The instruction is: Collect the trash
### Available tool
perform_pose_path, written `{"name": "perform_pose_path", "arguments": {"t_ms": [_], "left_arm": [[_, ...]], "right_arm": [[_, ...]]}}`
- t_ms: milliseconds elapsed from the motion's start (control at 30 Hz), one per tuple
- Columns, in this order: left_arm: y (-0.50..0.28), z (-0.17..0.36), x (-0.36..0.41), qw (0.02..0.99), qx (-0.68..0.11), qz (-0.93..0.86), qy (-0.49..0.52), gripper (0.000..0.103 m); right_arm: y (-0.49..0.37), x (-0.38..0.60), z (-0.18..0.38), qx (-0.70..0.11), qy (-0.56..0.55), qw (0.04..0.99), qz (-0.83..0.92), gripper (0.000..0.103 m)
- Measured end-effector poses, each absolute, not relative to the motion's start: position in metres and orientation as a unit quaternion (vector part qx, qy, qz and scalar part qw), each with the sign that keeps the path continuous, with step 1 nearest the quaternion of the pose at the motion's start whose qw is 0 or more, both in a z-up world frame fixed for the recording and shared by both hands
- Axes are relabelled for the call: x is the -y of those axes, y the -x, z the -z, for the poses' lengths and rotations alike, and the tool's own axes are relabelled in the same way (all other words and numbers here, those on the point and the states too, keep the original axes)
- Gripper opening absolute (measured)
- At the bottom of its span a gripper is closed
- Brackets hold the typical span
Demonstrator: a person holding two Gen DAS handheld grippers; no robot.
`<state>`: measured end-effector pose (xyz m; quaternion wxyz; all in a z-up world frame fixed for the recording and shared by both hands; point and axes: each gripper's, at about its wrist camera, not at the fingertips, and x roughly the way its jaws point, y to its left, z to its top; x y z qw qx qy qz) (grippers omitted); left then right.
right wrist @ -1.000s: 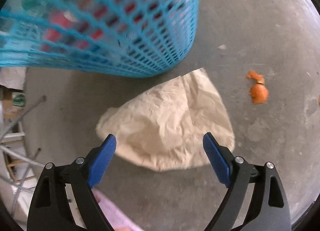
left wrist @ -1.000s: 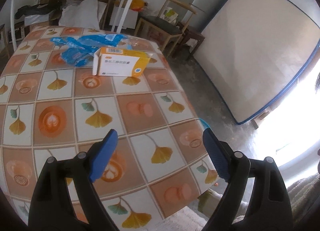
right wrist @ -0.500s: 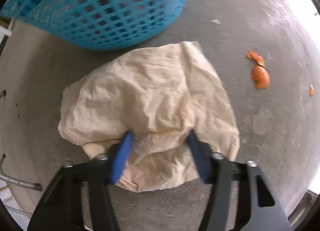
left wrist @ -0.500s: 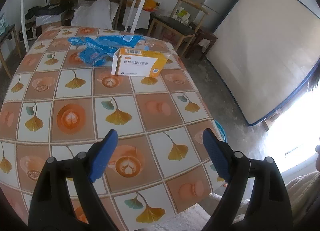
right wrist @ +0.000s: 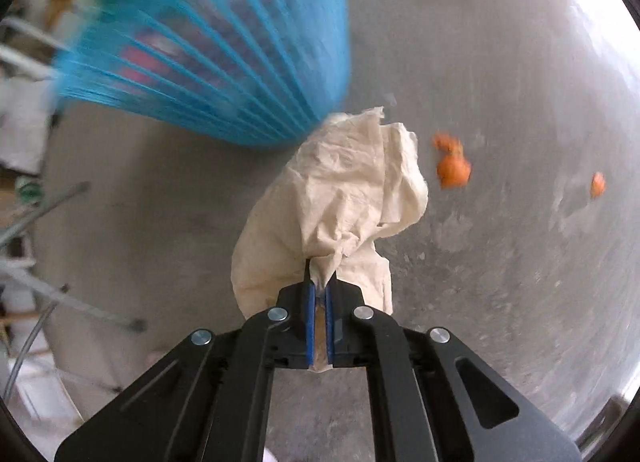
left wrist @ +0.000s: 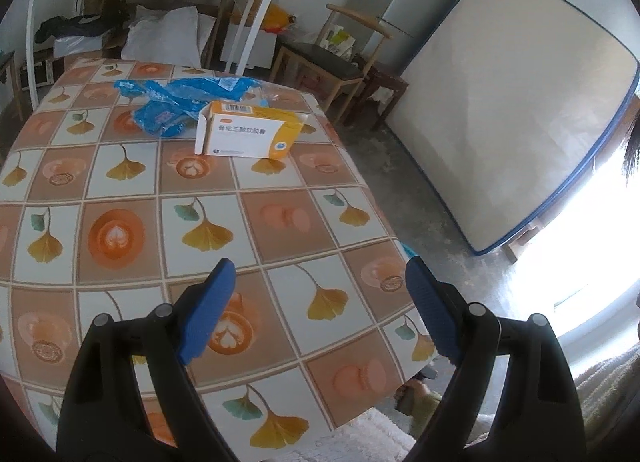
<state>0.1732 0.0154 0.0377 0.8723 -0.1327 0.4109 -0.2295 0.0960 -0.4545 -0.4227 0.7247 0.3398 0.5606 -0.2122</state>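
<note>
Bare grey concrete floor (right wrist: 500,62) fills the right wrist view, with a blue mesh basket (right wrist: 224,50) blurred at about ten o'clock. Down at six o'clock the right gripper (right wrist: 319,288) has its blue-padded fingers (right wrist: 310,314) pressed together on a pinch of crumpled beige paper (right wrist: 340,198), a narrow strip of it showing between the pads. From the fingers the sheet bunches toward twelve o'clock, and its far tip overlaps the lower edge of the basket in this view; whether they touch cannot be told. Orange peel scraps (right wrist: 452,166) lie on the floor just beside the paper at about two o'clock, and a smaller orange bit (right wrist: 597,184) sits farther out at three o'clock.

Over in the left wrist view, a tabletop (left wrist: 120,182) covered in a ginkgo-leaf and coffee-cup pattern spreads across the frame. At six o'clock the left gripper (left wrist: 316,302) hangs above its near edge with its fingers (left wrist: 208,306) wide apart and nothing between them. Toward twelve o'clock an orange and white medicine box (left wrist: 250,135) rests on the tabletop, its left end flap open, with a crumpled blue plastic wrapper (left wrist: 176,102) just behind it at eleven o'clock. Beyond the tabletop, a wooden chair (left wrist: 332,58) stands at one o'clock and a mattress (left wrist: 508,110) leans against the wall at two o'clock.
</note>
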Motion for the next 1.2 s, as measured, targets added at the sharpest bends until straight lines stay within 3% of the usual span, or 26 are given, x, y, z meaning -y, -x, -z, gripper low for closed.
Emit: {"name": "perform_pose_path", "arguments": {"t_ms": [200, 400, 833, 867, 933, 1100, 1200], "left_arm": [[-0.17, -0.034, -0.02, 0.87, -0.405, 0.242, 0.144, 0.083], [-0.168, -0.03, -0.034, 0.872, -0.398, 0.237, 0.159, 0.083], [-0.171, -0.017, -0.064, 0.873, -0.404, 0.204, 0.181, 0.083], [-0.171, -0.017, -0.064, 0.873, -0.405, 0.204, 0.181, 0.083], [-0.171, -0.017, -0.064, 0.872, -0.405, 0.205, 0.181, 0.083], [-0.172, -0.016, -0.063, 0.872, -0.402, 0.211, 0.183, 0.083], [-0.172, -0.016, -0.062, 0.87, -0.4, 0.218, 0.188, 0.083]], "right_arm": [[-0.11, 0.451, 0.293, -0.483, -0.254, 0.822, 0.163, 0.004], [-0.162, 0.466, 0.243, -0.456, -0.17, 0.857, 0.17, 0.004], [-0.279, 0.51, 0.355, -0.654, -0.119, 0.737, 0.121, 0.006], [-0.281, 0.516, 0.362, -0.663, -0.131, 0.727, 0.122, 0.008], [-0.282, 0.524, 0.369, -0.678, -0.161, 0.709, 0.108, 0.027], [-0.264, 0.542, 0.335, -0.648, -0.187, 0.729, 0.113, 0.057], [-0.246, 0.556, 0.305, -0.617, -0.211, 0.748, 0.124, 0.061]]}}
